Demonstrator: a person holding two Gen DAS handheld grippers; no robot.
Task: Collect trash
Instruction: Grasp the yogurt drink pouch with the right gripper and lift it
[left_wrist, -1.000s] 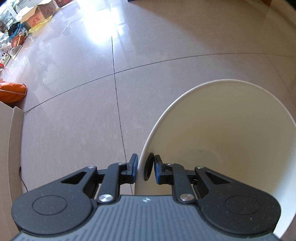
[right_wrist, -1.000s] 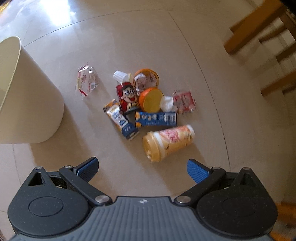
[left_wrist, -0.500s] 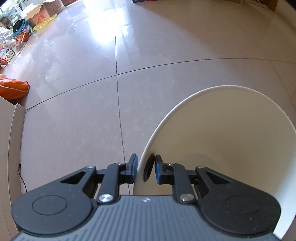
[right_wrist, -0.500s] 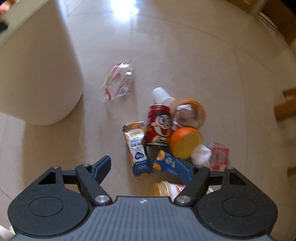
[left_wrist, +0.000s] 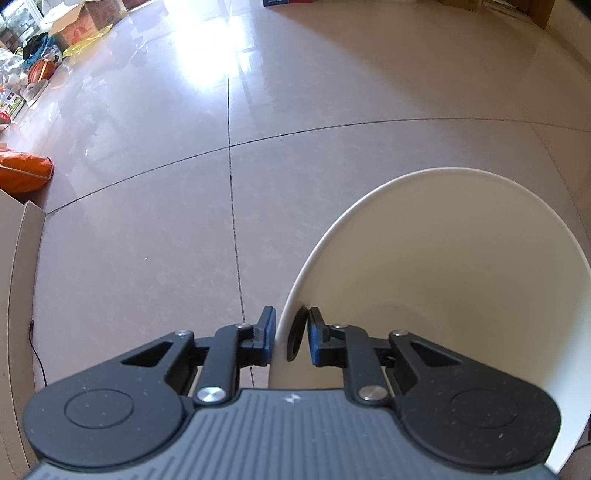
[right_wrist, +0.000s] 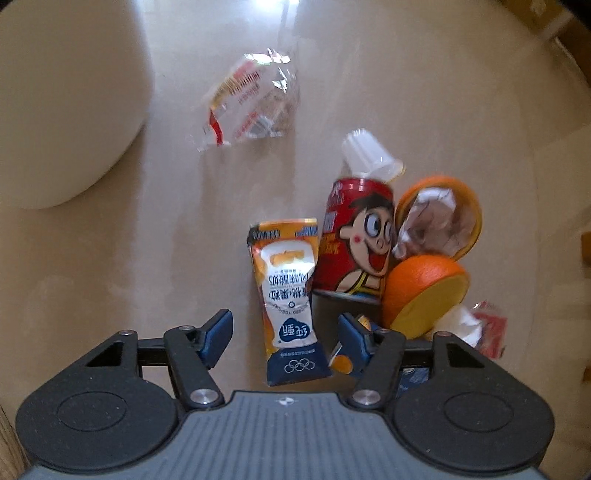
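Left gripper (left_wrist: 289, 336): black two-finger claw at lower centre of the left wrist view, clamped on the rim of the cream plastic bin (left_wrist: 461, 280), one finger outside the wall, the other inside with its round pad against it.
Cream plastic bin: fills the lower right of the left wrist view, mouth open, inside bare as far as seen; in the right wrist view only a curved cream wall at upper left (right_wrist: 70, 110), blurred.
Floor: glossy beige tile (left_wrist: 147, 229) with dark grout lines, bright glare near top centre.
Right gripper (right_wrist: 282, 332): blue-tipped claw pointing down, at lower centre of the right wrist view, jaws closing, not pressing on anything.
Orange, white and blue yogurt pouch (right_wrist: 290, 295): flat on the floor, its lower end between the two blue fingertips, gaps visible on both sides.
Red drink can with cartoon face (right_wrist: 356, 243): lying just right of the pouch, touching it or nearly so.
Clear plastic cup (right_wrist: 365, 151): at the top end of the can.
Orange round tub with crumpled wrapper inside (right_wrist: 439, 218): right of the can.
Orange lid or half-round piece (right_wrist: 424, 291): below that tub, beside the right fingertip.
Clear crinkled wrapper with red print (right_wrist: 251, 99): apart from the pile, upper centre, near the bin wall.
Red and white scraps (right_wrist: 484, 328): far right, blurred.
Clutter of boxes, bags and a ball (left_wrist: 40, 66): upper left of the left wrist view.
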